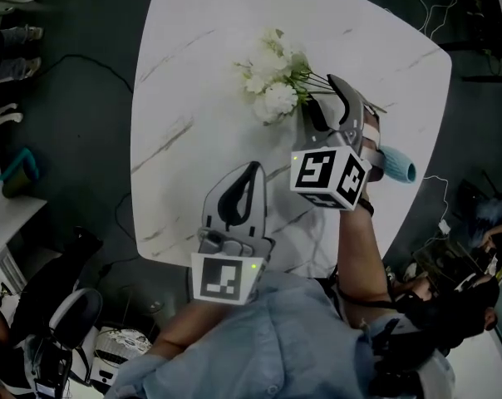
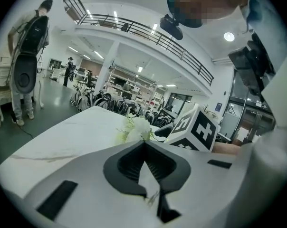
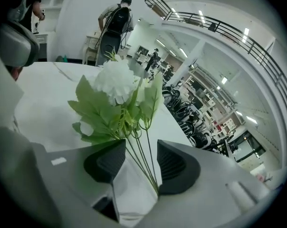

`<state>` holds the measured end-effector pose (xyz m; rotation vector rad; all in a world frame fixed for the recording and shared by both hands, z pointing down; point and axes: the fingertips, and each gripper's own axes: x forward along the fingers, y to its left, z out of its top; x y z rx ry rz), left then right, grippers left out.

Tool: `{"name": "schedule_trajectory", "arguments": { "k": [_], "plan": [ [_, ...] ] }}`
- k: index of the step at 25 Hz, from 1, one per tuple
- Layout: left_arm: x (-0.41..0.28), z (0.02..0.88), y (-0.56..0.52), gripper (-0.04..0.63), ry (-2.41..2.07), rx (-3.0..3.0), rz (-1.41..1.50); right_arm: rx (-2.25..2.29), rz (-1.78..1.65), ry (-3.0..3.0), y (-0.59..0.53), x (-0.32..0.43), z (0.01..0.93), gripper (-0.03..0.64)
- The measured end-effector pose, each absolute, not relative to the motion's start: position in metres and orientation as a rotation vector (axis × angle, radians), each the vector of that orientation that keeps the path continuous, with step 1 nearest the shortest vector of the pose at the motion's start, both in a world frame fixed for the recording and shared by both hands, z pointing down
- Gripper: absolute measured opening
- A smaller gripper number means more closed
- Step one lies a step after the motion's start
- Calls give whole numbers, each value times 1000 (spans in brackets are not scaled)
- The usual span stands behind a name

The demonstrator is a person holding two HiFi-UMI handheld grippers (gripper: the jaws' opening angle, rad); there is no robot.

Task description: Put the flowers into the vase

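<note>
Nearest me, the left gripper (image 1: 251,169) waits clenched and empty. My right gripper (image 1: 324,98) straddles the stems of the flowers (image 1: 272,77) lying on the table (image 1: 193,73), jaws spread for pinching.

We see left gripper (image 2: 144,142) jaws met at the tips, nothing between | flowers (image 2: 136,127) ahead on white table (image 2: 62,137) | marker cube (image 2: 198,129) just right of them

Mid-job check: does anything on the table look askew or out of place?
The blue vase near the right edge of the table seems to lie on its side, partly hidden behind the right gripper. The flowers lie flat, stems between that gripper's open fingers, not yet gripped.
</note>
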<state>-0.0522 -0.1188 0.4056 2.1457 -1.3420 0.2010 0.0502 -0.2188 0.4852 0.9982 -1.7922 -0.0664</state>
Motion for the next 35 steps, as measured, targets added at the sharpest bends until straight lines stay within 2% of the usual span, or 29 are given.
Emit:
{"name": "schedule_trajectory", "arguments": {
  "k": [3, 9, 11, 12, 14, 23, 35],
  "plan": [
    [-55, 410, -121, 5, -1340, 2133, 201, 955, -52, -1791, -222, 48, 492, 189],
    [-62, 415, -122, 5, -1352, 2108, 196, 937, -33, -1777, -224, 44, 501, 126],
    [-64, 415, -122, 5, -1356, 2103, 198, 959, -45, -1762, -227, 47, 501, 85],
    [-64, 416, -122, 5, -1357, 2101, 198, 976, -54, -1755, -229, 48, 500, 43],
    [-65, 417, -121, 5, -1353, 2096, 199, 1006, -69, -1749, -232, 50, 499, 23],
    [-62, 405, -119, 5, -1370, 2128, 193, 1138, -111, -1805, -241, 55, 466, 8],
    [-54, 366, -104, 5, -1388, 2236, 163, 1476, -51, -2071, -241, 64, 350, 8]
  ]
}}
